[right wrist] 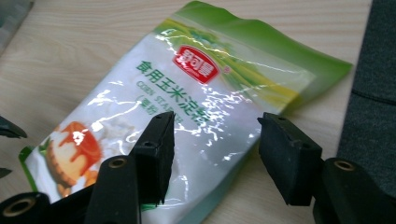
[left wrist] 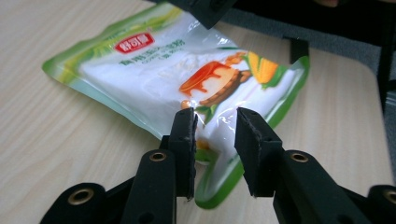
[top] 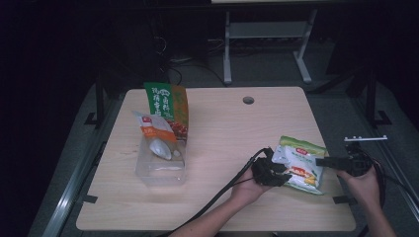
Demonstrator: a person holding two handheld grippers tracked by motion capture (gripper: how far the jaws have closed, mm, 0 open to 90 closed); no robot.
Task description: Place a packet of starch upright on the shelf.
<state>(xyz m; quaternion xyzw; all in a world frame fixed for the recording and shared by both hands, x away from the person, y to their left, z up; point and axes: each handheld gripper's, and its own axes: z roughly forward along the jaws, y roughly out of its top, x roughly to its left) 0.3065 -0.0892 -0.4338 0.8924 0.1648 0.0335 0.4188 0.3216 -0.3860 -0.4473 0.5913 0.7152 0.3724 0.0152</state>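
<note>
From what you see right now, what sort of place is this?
Probably a lab or recording workspace, not a kitchen: a bare wooden table with a cable hole, metal stand legs on grey floor behind, and food packets staged beside a clear plastic bin.

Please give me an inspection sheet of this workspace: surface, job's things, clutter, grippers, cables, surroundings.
Surface: light wooden table, with a round hole near the far edge.
Job's things: green-and-white pouch lying flat near the right edge.
Clutter: clear tub at the left holding a white-and-orange bag; a green bag stands behind it.
Grippers: left gripper open, jaws astride the pouch's edge, not pressing; right gripper open over the pouch.
Cables: black cable trailing from the left gripper across the table.
Surroundings: dark room, grey floor, a white frame behind the table.
</note>
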